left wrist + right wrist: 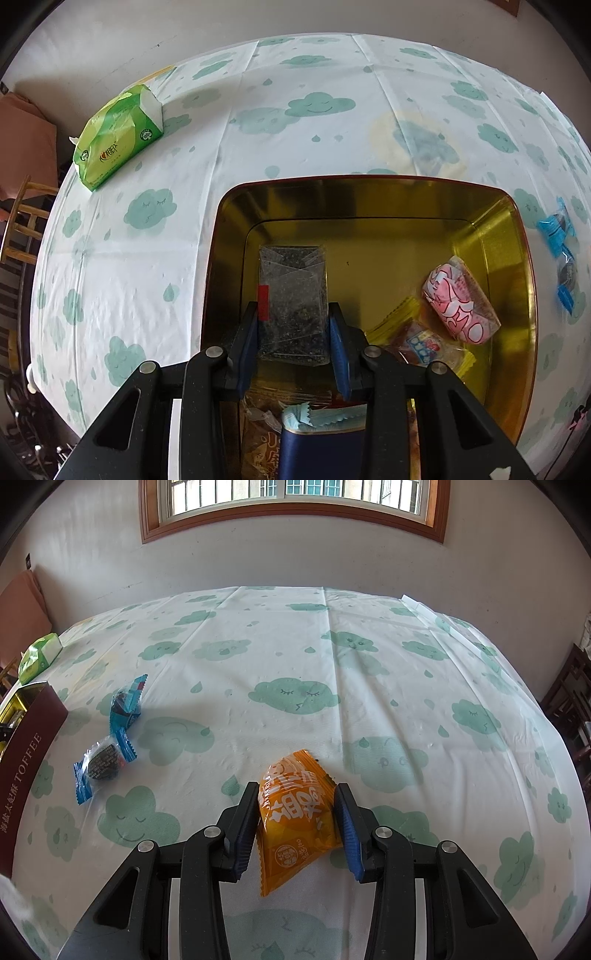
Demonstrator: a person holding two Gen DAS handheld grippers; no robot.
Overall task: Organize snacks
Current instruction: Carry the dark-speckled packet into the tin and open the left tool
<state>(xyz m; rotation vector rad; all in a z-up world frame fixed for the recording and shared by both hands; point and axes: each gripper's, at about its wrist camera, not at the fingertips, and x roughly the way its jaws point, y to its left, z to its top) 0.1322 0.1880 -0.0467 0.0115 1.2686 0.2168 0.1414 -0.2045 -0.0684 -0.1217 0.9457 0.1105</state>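
Your left gripper (291, 314) clamped the clear packet (293, 302) over the tin (369, 192); your right gripper (297, 794) pinched the orange packet (299, 812) between its fingers.

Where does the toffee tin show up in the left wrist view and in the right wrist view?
Left wrist: the toffee tin fills the lower centre, gold inside, open, under the left gripper.
Right wrist: only its maroon outer wall, at the far left edge.
Shared landmark: the green tissue pack.
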